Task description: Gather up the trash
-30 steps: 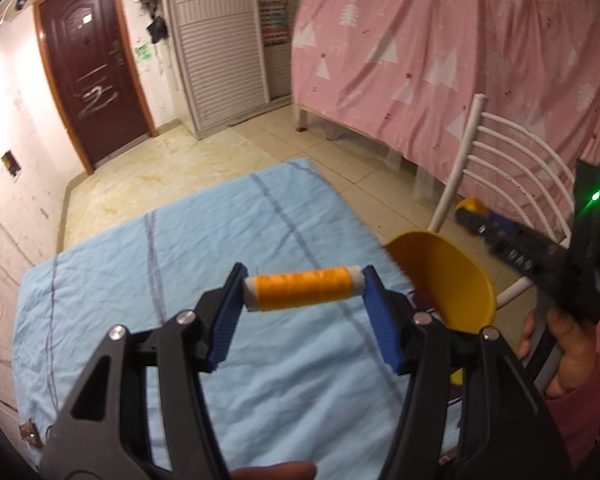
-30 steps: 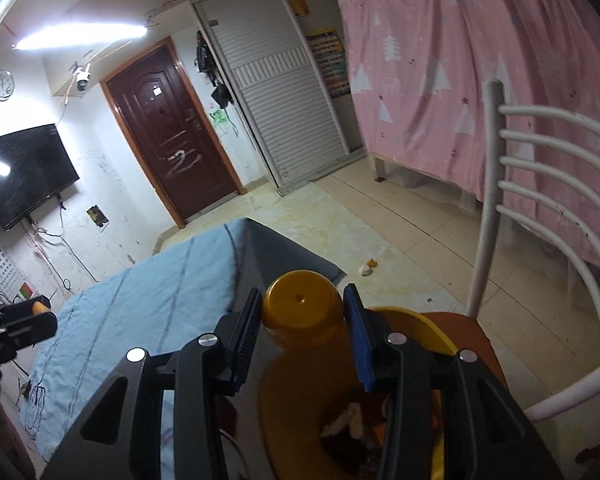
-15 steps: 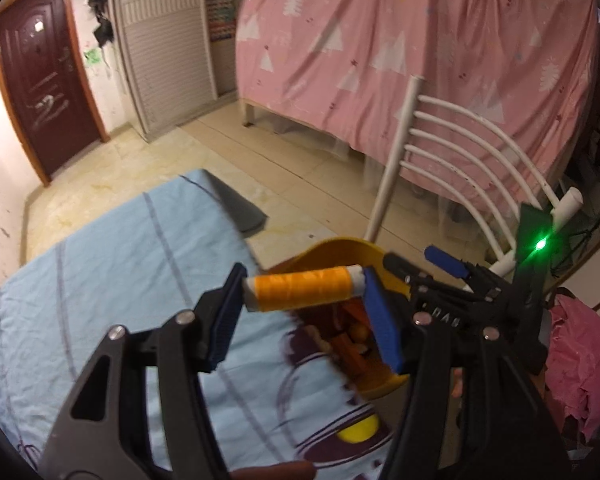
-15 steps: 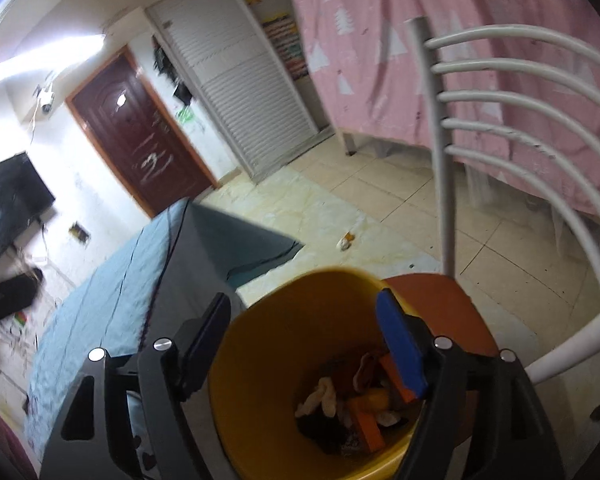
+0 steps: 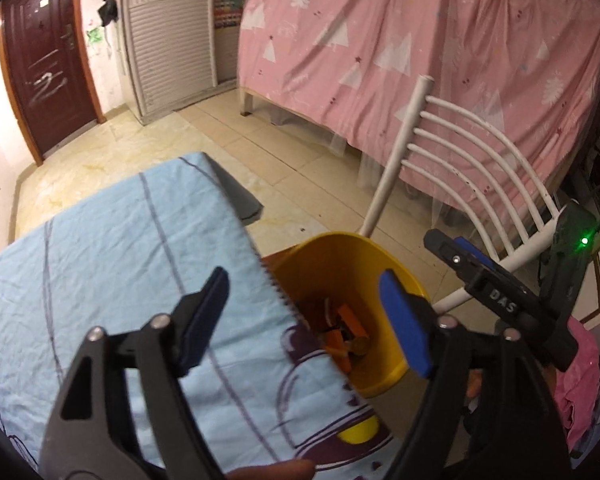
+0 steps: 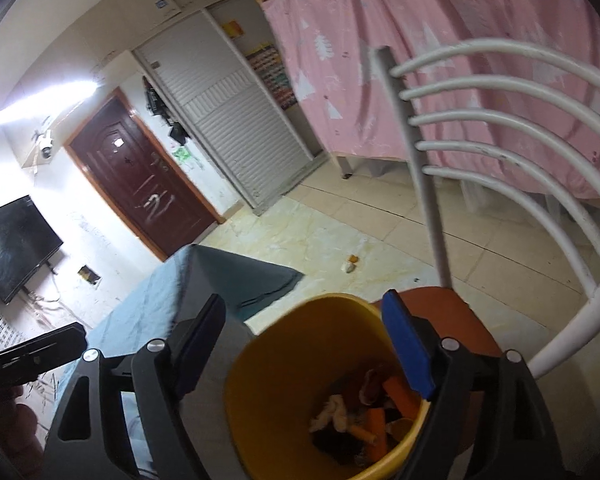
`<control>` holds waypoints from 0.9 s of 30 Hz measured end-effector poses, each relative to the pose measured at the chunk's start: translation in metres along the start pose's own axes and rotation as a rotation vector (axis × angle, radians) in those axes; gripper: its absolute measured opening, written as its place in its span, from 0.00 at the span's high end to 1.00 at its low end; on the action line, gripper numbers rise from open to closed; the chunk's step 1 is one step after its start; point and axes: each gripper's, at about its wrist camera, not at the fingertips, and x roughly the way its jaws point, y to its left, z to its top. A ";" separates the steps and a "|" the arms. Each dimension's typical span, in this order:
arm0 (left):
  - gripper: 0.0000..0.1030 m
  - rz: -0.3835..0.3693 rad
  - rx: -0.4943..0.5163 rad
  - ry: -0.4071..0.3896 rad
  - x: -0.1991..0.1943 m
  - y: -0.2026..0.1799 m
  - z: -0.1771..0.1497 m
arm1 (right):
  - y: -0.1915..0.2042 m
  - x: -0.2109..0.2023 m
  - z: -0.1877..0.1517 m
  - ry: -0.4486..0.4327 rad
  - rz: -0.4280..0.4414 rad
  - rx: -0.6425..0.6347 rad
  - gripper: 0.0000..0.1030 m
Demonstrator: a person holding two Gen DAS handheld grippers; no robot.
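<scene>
Change from one second earlier: the left hand-held gripper point(image 5: 302, 316) then clamped an orange thread spool between its pads; the spool is now gone from the jaws. The right hand-held gripper point(image 6: 306, 344) then clamped a round yellow-orange object; that object is likewise gone. Both sets of jaws have just been opening, and nothing lies between either pair now. Both views have also swung from the blue cloth toward the bin.

Left hand-held gripper: released, jaws wide apart, empty. It hangs above the edge of the blue-cloth-covered bench point(image 5: 112, 256), with its right pad over the yellow bin point(image 5: 340, 248). No contact with bin or cloth is visible.

Right hand-held gripper: released, jaws wide apart, empty. It is positioned above the bin's mouth, touching nothing.

Bin: stands on the red-brown seat of the white chair point(image 6: 500, 152), just beside the bench edge. Collected trash point(image 6: 364, 408) lies at its bottom, mixed orange, white and dark pieces. A small scrap point(image 6: 349, 266) lies on the tiled floor point(image 6: 380, 232), well apart from the bin.
</scene>
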 end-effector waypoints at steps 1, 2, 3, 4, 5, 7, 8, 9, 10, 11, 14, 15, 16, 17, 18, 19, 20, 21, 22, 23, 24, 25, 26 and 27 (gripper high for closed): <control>0.24 0.004 -0.006 -0.005 -0.002 0.004 -0.001 | 0.008 0.000 0.000 0.000 0.009 -0.016 0.25; 0.22 0.008 -0.015 -0.010 -0.005 0.009 -0.002 | 0.016 0.000 0.000 0.000 0.016 -0.035 0.23; 0.20 0.010 -0.027 -0.015 -0.009 0.016 -0.003 | 0.022 0.001 0.001 0.001 0.021 -0.047 0.22; 0.18 0.012 -0.038 -0.021 -0.013 0.023 -0.005 | 0.031 0.001 0.000 0.003 0.025 -0.065 0.20; 0.15 0.015 -0.046 -0.030 -0.017 0.030 -0.006 | 0.040 0.001 0.000 0.003 0.028 -0.083 0.18; 0.11 0.027 -0.060 -0.043 -0.025 0.043 -0.009 | 0.056 0.003 -0.001 0.003 0.037 -0.106 0.15; 0.08 0.029 -0.066 -0.048 -0.027 0.048 -0.010 | 0.064 0.004 -0.002 0.004 0.045 -0.116 0.14; 0.08 0.035 -0.077 -0.057 -0.031 0.056 -0.013 | 0.072 0.005 -0.003 0.006 0.054 -0.126 0.14; 0.08 0.042 -0.085 -0.062 -0.034 0.062 -0.015 | 0.080 0.005 -0.004 0.007 0.060 -0.136 0.13; 0.07 0.049 -0.094 -0.065 -0.036 0.069 -0.017 | 0.089 0.007 -0.005 0.008 0.066 -0.150 0.13; 0.07 0.068 -0.131 -0.080 -0.046 0.092 -0.024 | 0.118 0.011 -0.011 0.010 0.090 -0.185 0.10; 0.07 0.083 -0.145 -0.090 -0.050 0.102 -0.028 | 0.128 0.012 -0.014 0.010 0.099 -0.199 0.09; 0.07 0.093 -0.154 -0.097 -0.053 0.109 -0.031 | 0.138 0.015 -0.016 0.012 0.107 -0.212 0.09; 0.07 0.107 -0.164 -0.107 -0.057 0.117 -0.034 | 0.149 0.018 -0.018 0.019 0.118 -0.228 0.09; 0.07 0.126 -0.178 -0.119 -0.061 0.127 -0.038 | 0.159 0.020 -0.021 0.026 0.127 -0.242 0.09; 0.07 0.146 -0.190 -0.130 -0.065 0.137 -0.042 | 0.170 0.025 -0.023 0.036 0.136 -0.259 0.09; 0.07 0.171 -0.202 -0.143 -0.070 0.147 -0.046 | 0.179 0.028 -0.026 0.043 0.141 -0.272 0.09; 0.07 0.191 -0.210 -0.154 -0.073 0.156 -0.049 | 0.191 0.032 -0.030 0.051 0.149 -0.293 0.09; 0.07 0.226 -0.220 -0.171 -0.078 0.166 -0.054 | 0.202 0.034 -0.033 0.055 0.157 -0.310 0.09; 0.07 0.247 -0.225 -0.179 -0.081 0.172 -0.057 | 0.214 0.038 -0.038 0.059 0.165 -0.330 0.09; 0.07 0.287 -0.238 -0.195 -0.085 0.183 -0.063 | 0.222 0.041 -0.040 0.062 0.168 -0.343 0.09; 0.07 0.310 -0.245 -0.204 -0.089 0.190 -0.066 | 0.232 0.044 -0.044 0.066 0.175 -0.364 0.09; 0.07 0.341 -0.255 -0.213 -0.092 0.201 -0.072 | 0.243 0.047 -0.048 0.064 0.180 -0.386 0.09; 0.07 0.364 -0.263 -0.218 -0.095 0.210 -0.077 | 0.253 0.048 -0.053 0.064 0.179 -0.409 0.09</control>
